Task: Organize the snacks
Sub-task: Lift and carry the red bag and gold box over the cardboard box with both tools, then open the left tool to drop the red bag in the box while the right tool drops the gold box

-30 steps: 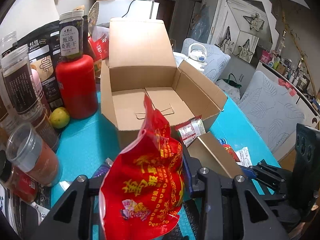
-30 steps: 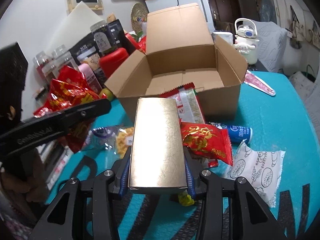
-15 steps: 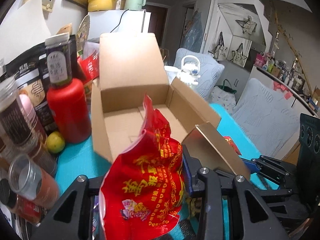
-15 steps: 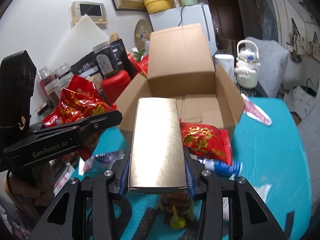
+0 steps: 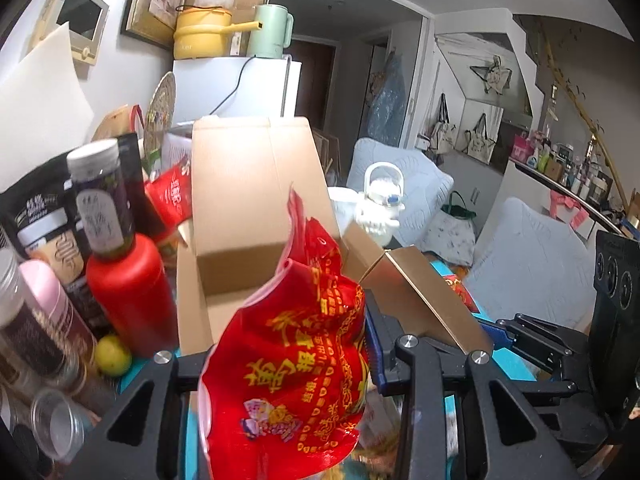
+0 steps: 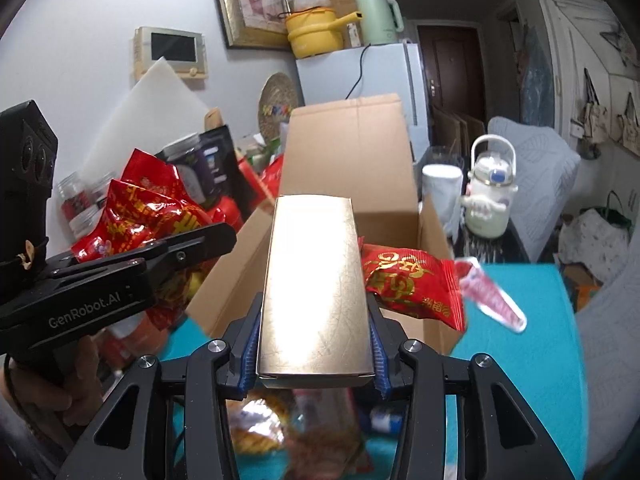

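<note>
Behind everything stand a white fridge (image 6: pixel 360 76) and a cluttered wall; in front of them a teal table (image 6: pixel 532 320) carries the open cardboard box (image 6: pixel 352 160) into which we judge the snacks are meant to go.

We hold two snacks. The gold box (image 6: pixel 316 292) sits lengthwise in our right gripper (image 6: pixel 316 364), whose jaws are clamped on its two long sides near the close end, its far end reaching out over the near wall of the cardboard box. It looks stiff and light, with a shiny skin that could slip, so a squeeze on the flat sides suits it; too hard a pinch might dent the card. A small red packet (image 6: pixel 412 284) shows just to its right; we cannot tell what bears it.

The red bag (image 5: pixel 296 364) is pinched in our left gripper (image 5: pixel 288 368), jaws drawn tight on its crumpled lower part, its top standing up in front of the cardboard box. It is soft, puffy foil, likely light and crushable, so a hold on the sealed edge is safer than on the belly.

Left of the cardboard box stand a red bottle (image 5: pixel 128 292), some jars (image 5: pixel 100 200) and a small green fruit (image 5: pixel 114 356).
</note>
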### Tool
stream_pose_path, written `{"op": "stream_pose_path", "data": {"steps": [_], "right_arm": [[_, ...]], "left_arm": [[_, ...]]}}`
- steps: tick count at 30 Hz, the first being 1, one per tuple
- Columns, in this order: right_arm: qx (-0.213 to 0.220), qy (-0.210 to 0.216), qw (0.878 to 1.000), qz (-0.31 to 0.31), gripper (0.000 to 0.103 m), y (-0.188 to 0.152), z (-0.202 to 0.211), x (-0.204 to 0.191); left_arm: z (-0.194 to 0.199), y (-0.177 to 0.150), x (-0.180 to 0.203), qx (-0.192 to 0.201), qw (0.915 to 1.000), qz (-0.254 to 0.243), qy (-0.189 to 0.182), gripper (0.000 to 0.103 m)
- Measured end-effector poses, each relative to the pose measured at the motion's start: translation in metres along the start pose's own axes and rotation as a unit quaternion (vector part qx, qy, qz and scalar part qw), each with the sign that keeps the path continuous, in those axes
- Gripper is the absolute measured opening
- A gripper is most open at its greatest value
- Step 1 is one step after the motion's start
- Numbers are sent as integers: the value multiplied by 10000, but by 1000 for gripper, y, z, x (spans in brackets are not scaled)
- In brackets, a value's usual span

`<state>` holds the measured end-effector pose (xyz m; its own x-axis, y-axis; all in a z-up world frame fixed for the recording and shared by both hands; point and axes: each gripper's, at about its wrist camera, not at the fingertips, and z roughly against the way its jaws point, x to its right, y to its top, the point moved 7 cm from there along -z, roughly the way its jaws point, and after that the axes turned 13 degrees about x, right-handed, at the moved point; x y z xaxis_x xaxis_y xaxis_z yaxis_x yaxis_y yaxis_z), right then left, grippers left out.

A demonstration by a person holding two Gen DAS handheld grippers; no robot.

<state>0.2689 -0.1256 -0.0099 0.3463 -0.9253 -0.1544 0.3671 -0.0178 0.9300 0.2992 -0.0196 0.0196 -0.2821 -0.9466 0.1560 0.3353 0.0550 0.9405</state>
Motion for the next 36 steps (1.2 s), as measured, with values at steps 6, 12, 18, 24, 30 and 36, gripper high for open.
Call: {"op": "stream_pose_path", "data": {"steps": [6, 12, 18, 24, 30, 36], "right_arm": [[90, -121, 9998, 143, 44, 19, -22, 11], [92, -167, 9997, 125, 44, 30, -50, 25], [89, -109, 9999, 64, 44, 39, -79, 33], [14, 23, 10000, 6, 44, 41, -106, 36], [-155, 153, 9997, -133, 44, 33, -129, 38], [-497, 209, 9984, -166, 44, 12, -146, 41]], "left_arm": [[-27, 16, -7, 160, 9998, 77, 133, 36], [-63, 20, -23, 108, 9990, 148, 418, 36], [-96, 22, -44, 53, 9971, 183, 736, 36], [-125, 12, -60, -146, 9949, 95, 993, 36], [-148, -7, -70, -505, 9927, 41, 1092, 36], [-165, -22, -76, -784, 9907, 2, 1115, 36]]}}
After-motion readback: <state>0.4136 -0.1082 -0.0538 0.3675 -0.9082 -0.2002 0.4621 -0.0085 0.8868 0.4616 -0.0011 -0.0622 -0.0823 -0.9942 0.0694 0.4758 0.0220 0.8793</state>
